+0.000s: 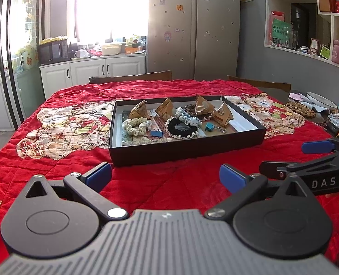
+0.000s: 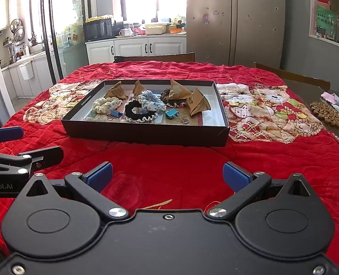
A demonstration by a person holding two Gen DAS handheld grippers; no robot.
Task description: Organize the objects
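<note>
A shallow black box (image 1: 185, 147) (image 2: 146, 135) lies on the red quilt in the middle of the table. In it are several brown pyramid packets (image 1: 138, 111) (image 2: 198, 103), a cream scrunchie (image 1: 136, 125) (image 2: 105, 104), a black scrunchie (image 1: 182, 128) (image 2: 135, 111), a blue-white scrunchie (image 1: 185, 115) (image 2: 150, 102) and blue binder clips (image 1: 208, 126) (image 2: 172, 114). My left gripper (image 1: 165, 176) is open and empty, in front of the box. My right gripper (image 2: 167, 176) is open and empty too, beside the left one (image 2: 20, 144).
The red quilt (image 1: 54, 119) with a cat pattern covers the table. A brown beaded mat (image 1: 301, 108) (image 2: 327, 113), plates and small clutter lie at the right edge. Chair backs (image 1: 130, 78) stand behind the table. Kitchen cabinets and a fridge are beyond.
</note>
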